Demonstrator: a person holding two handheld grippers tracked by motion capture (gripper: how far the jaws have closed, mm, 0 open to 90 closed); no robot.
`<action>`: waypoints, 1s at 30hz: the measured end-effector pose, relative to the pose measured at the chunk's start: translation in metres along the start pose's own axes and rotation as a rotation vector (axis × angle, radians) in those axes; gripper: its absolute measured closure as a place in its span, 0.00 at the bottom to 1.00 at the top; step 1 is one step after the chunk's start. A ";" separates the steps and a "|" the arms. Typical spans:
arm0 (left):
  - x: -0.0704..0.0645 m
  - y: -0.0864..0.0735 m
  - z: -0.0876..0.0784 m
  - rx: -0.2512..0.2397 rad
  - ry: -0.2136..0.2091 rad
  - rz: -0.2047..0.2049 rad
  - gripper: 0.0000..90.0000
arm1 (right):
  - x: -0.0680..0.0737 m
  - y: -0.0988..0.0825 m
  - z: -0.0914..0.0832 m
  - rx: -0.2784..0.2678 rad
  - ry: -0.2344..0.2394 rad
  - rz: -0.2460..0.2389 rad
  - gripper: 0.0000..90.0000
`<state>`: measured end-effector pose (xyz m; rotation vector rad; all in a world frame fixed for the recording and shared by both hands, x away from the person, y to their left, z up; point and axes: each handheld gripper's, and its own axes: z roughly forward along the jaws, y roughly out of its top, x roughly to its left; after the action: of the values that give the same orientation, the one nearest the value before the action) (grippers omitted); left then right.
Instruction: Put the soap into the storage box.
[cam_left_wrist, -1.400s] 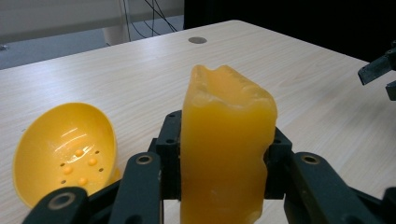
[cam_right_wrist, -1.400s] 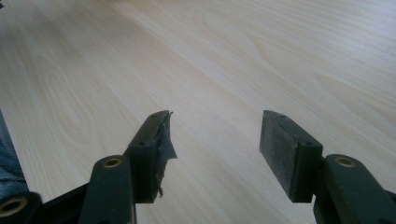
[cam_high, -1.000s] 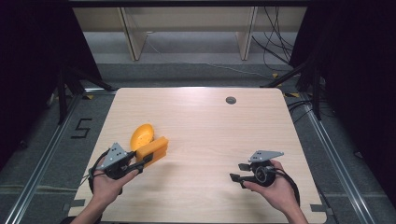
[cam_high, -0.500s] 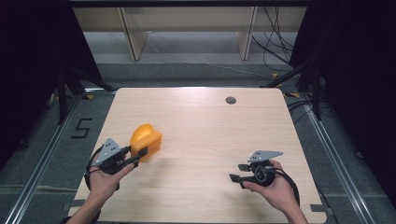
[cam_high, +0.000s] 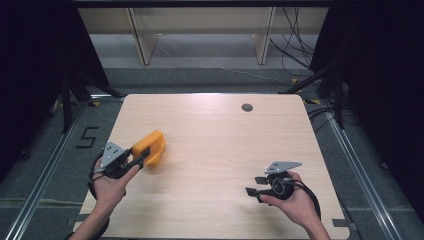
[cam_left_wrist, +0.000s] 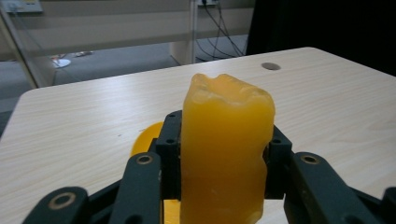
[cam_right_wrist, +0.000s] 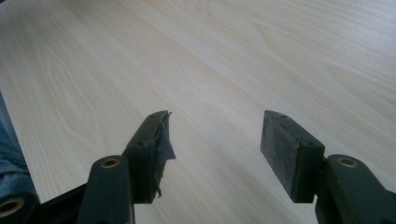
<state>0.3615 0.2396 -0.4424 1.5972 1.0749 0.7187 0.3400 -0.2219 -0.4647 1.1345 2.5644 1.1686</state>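
the left gripper (cam_high: 137, 159), pinching the translucent orange plastic block (cam_high: 150, 147), has drawn it nearer the wooden table's (cam_high: 220, 150) left edge (grip looks secure); the right gripper (cam_high: 256, 185) waits, jaws spread, empty

**Count at the table**

One table (cam_high: 210, 150) with one round hole (cam_high: 247, 107) near its far edge. Two grippers: the left gripper (cam_high: 134, 161) and the right gripper (cam_high: 256, 185), each held in one hand, so two hands. One orange block (cam_left_wrist: 224, 149). One floor marking, a "5" (cam_high: 86, 137). Two shelf legs (cam_high: 140, 42) behind.
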 end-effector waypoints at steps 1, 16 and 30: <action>0.001 0.000 0.001 0.003 0.011 -0.004 0.67 | 0.000 0.000 0.001 0.000 -0.004 -0.001 0.48; 0.011 -0.001 0.030 0.002 0.131 -0.079 0.67 | 0.000 0.000 0.002 0.010 0.001 -0.002 0.47; 0.011 -0.008 0.046 0.002 0.182 -0.088 0.67 | 0.001 -0.001 0.005 0.038 0.016 -0.002 0.47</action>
<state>0.4033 0.2306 -0.4634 1.4977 1.2699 0.8153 0.3403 -0.2187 -0.4689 1.1345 2.6098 1.1373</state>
